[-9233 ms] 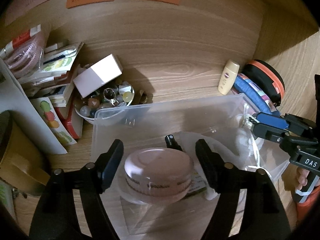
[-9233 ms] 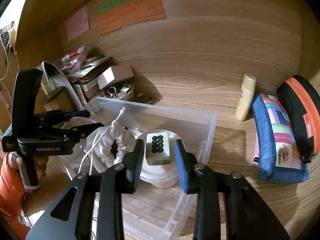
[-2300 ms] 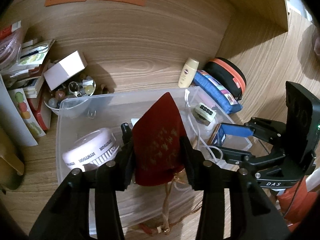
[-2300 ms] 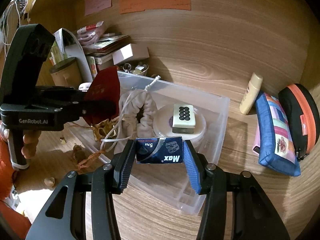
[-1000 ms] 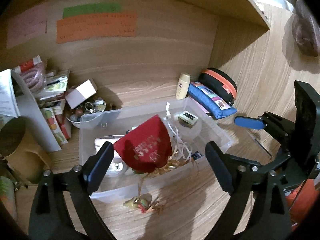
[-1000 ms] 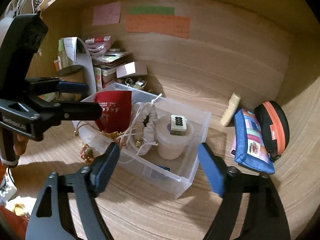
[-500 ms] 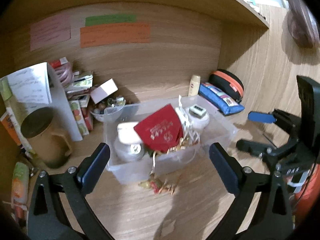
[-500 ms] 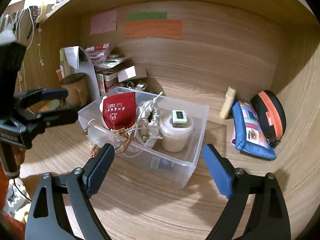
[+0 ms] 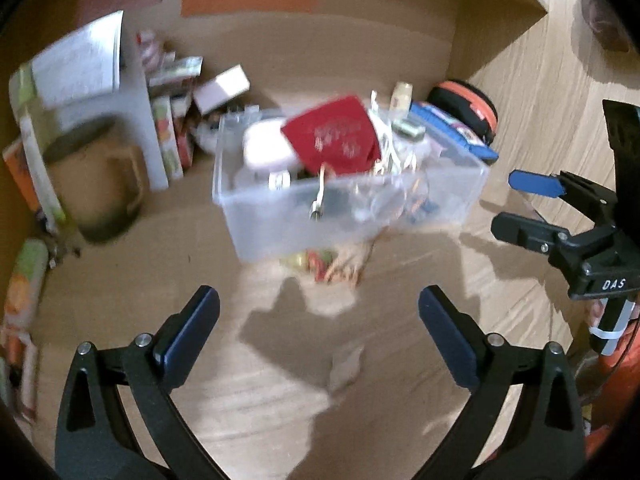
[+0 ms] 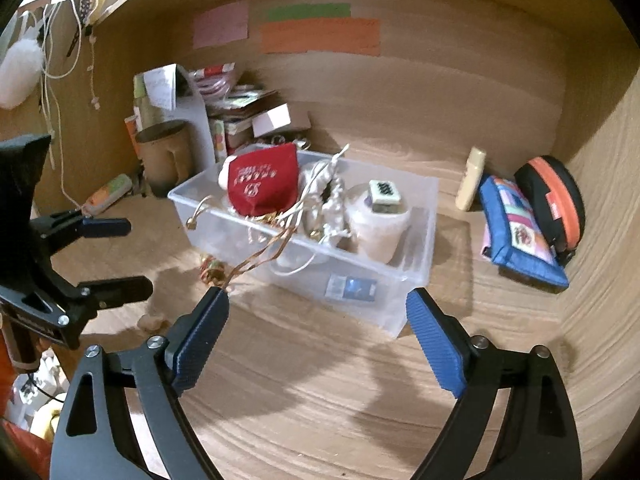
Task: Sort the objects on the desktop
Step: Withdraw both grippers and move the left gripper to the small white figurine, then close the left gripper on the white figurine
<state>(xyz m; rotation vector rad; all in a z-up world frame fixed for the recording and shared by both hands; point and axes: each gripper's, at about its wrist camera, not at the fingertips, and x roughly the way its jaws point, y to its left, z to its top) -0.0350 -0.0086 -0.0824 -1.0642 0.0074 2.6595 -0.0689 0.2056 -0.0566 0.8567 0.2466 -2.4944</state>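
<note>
Right wrist view: right gripper (image 10: 318, 336) jaws spread wide, empty, clear bin (image 10: 416, 248) at 12 o'clock holding red pouch (image 10: 264, 186). Left gripper (image 9: 318, 330) also wide apart and empty, well back from the bin; its view is blurred.
</note>
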